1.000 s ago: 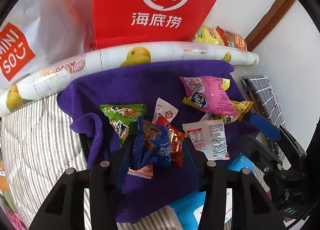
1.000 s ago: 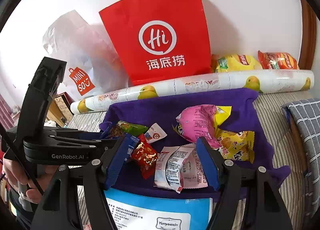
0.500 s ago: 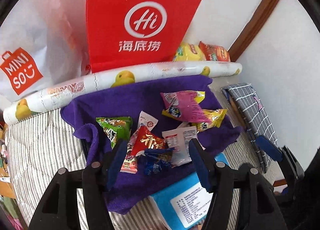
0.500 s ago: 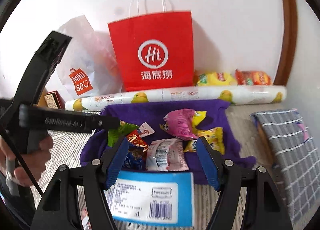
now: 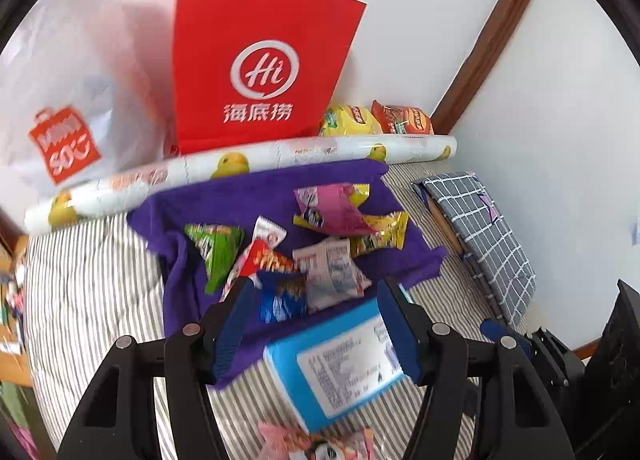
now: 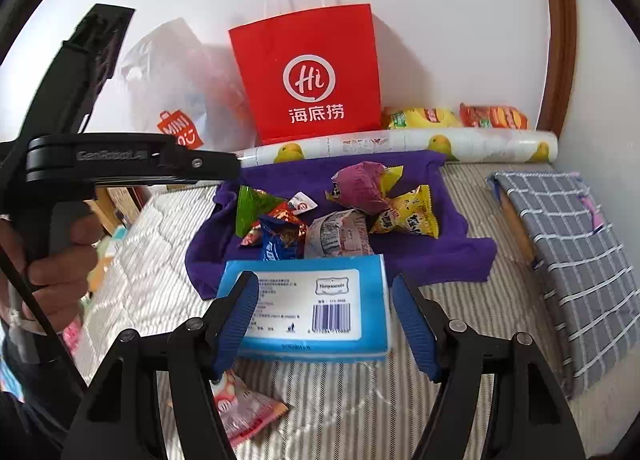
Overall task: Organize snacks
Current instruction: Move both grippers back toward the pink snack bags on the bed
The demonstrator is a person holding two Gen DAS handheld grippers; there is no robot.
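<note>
Several snack packets lie heaped on a purple cloth (image 5: 248, 196) (image 6: 440, 256): green (image 5: 216, 248), red (image 5: 264, 256), white (image 5: 332, 268), pink (image 5: 336, 208) and yellow (image 5: 380, 232). A blue snack packet (image 5: 280, 300) (image 6: 278, 244) rests at the near edge of the heap. My left gripper (image 5: 314, 292) hangs above and short of it, open, with nothing between its pads. Over a blue tissue pack (image 6: 316, 300) my right gripper (image 6: 325, 284) is open and holds nothing. A red paper bag (image 5: 256, 68) (image 6: 312, 72) stands against the wall behind.
A fruit-print roll (image 5: 280, 152) lies between the cloth and the bag, with yellow (image 5: 352, 120) and red (image 5: 404, 120) snack bags behind it. A white plastic bag (image 5: 68, 120) is at the left, a checked cushion (image 6: 572, 244) at the right, and a pink packet (image 6: 244, 408) on the striped bedding.
My left gripper has let go of the blue snack packet, which now lies on the cloth. Both grippers have drawn back and up from the heap.
</note>
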